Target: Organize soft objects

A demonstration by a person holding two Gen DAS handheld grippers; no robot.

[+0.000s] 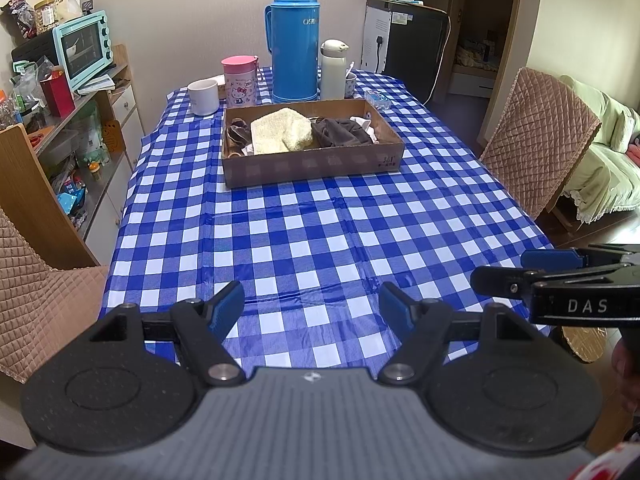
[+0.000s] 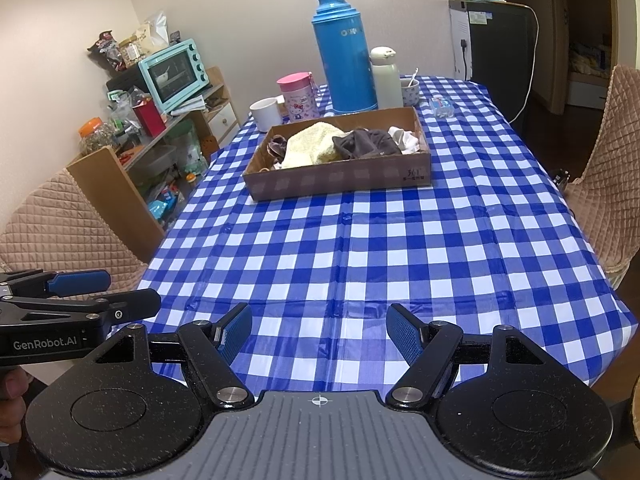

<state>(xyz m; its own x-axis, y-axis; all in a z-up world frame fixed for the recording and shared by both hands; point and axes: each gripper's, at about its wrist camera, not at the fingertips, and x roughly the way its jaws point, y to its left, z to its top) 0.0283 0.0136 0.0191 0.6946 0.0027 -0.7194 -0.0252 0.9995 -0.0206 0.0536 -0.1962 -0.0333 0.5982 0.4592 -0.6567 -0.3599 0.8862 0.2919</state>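
Observation:
A shallow cardboard box (image 1: 312,164) (image 2: 340,184) stands on the far half of the blue checked table. It holds a cream towel (image 1: 282,134) (image 2: 312,148), a dark brown cloth (image 1: 340,132) (image 2: 366,142), a white cloth (image 1: 364,124) (image 2: 406,138) and small brown items (image 1: 236,134) (image 2: 278,146) at its left end. My left gripper (image 1: 312,308) is open and empty over the near table edge. My right gripper (image 2: 320,330) is open and empty beside it, and shows at the right of the left wrist view (image 1: 504,270).
Behind the box stand a blue thermos (image 1: 294,40), a white flask (image 1: 333,68), a pink Hello Kitty tumbler (image 1: 239,82), a white mug (image 1: 203,96) and a small cup (image 1: 350,82). Quilted chairs (image 1: 536,140) flank the table. A cluttered shelf with a mint oven (image 1: 82,48) is at left.

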